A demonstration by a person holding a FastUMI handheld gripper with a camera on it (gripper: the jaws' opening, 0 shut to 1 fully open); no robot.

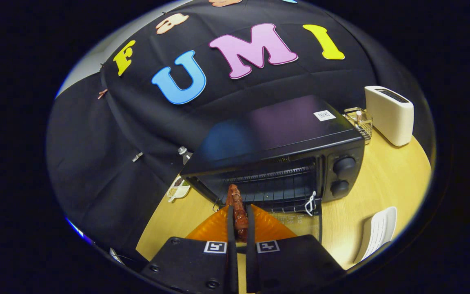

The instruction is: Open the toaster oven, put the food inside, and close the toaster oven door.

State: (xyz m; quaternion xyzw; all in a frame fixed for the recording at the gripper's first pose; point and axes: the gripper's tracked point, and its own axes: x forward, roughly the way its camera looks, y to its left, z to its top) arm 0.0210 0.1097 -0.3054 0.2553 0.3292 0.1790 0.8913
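Note:
A black toaster oven stands on the wooden table, its door folded down and open toward me. Inside it a wire rack shows. My gripper is shut on a brown, sausage-like piece of food, held upright between the two fingers. The food's tip reaches the front edge of the oven's opening, at its left side. Two round knobs sit on the oven's right panel.
An orange plate lies under the fingers, just in front of the oven. A cream pop-up toaster and a small wire holder stand behind the oven on the right. A white ribbed dish lies near the right fingers. A bottle stands left of the oven.

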